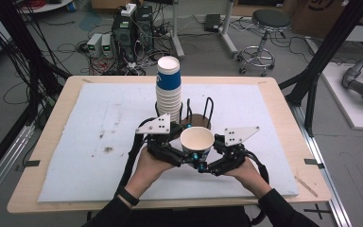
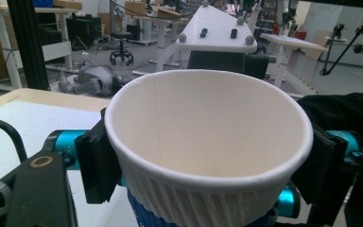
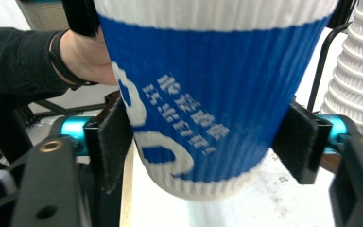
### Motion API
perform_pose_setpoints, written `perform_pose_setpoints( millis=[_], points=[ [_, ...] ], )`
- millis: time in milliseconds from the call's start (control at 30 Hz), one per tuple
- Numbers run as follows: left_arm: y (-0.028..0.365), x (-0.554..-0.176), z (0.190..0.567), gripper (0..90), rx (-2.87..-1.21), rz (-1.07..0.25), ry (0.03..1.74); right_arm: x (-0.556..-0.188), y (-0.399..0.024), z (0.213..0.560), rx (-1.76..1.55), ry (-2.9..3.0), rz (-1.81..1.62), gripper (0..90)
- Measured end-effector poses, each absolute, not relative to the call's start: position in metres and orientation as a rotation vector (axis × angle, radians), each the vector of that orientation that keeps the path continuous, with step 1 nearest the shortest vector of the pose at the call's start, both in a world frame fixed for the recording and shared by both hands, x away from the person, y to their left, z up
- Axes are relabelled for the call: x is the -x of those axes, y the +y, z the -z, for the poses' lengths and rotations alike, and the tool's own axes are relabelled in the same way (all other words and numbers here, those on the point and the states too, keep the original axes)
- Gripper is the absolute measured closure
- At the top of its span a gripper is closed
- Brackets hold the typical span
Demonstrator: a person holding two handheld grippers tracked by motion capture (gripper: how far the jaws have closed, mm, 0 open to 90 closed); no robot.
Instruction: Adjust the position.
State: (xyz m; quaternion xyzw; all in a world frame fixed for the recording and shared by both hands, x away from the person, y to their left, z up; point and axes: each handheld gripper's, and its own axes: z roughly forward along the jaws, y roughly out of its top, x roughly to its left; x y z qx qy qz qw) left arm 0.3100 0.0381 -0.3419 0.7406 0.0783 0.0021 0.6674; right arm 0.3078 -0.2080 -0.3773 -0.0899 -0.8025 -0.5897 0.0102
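A single blue-and-white paper cup point(image 1: 197, 138) is held upright above the white mat, between my two grippers. My left gripper point(image 1: 185, 158) comes in from the left, and its pads point(image 2: 97, 161) press the cup point(image 2: 208, 123) just under the rim. From the right, my right gripper point(image 1: 207, 165) reaches the cup lower down. Its pads point(image 3: 116, 142) flank the cup's blue lower wall point(image 3: 217, 85) without squeezing it. A tall stack of the same cups point(image 1: 168, 90) stands in a black wire holder point(image 1: 209, 111) just behind.
A white foam mat point(image 1: 99, 142) covers the wooden table. Behind the cup, the stack point(image 3: 359, 71) and the holder's wire point(image 3: 321, 61) stand close. On the floor beyond the table are a stool point(image 1: 267, 28) and cabled equipment point(image 1: 123, 33).
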Motion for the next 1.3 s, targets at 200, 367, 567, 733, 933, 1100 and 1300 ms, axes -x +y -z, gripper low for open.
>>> perform_pose_setpoints(
  millis=[200, 367, 567, 733, 933, 1100, 1300],
  points=[
    [0.035, -0.309, 0.343, 23.9, -1.68, -0.006, 0.167, -0.306, -0.208, 0.375, 0.318, -2.42, 1.905, 22.9],
    [0.034, -0.308, 0.343, 24.1, -1.685, -0.016, 0.157, -0.307, -0.209, 0.375, 0.336, -2.39, 1.923, 22.6],
    [0.034, -0.308, 0.343, 24.2, -1.685, -0.009, 0.156, -0.307, -0.208, 0.376, 0.325, -2.37, 1.925, 25.6],
    [0.033, -0.308, 0.344, 23.2, -1.685, -0.002, 0.16, -0.308, -0.208, 0.377, 0.319, -2.364, 1.921, 26.3],
    [0.033, -0.308, 0.344, 15.3, -1.682, 0.015, 0.168, -0.308, -0.209, 0.377, 0.32, -2.373, 1.911, 26.0],
    [0.04, -0.306, 0.344, 13.3, -1.69, -0.001, 0.179, -0.309, -0.212, 0.375, 0.317, -2.376, 1.931, 26.0],
    [0.054, -0.304, 0.349, 12.2, -1.687, -0.032, 0.208, -0.311, -0.218, 0.372, 0.335, -2.37, 1.964, 26.0]
  ],
)
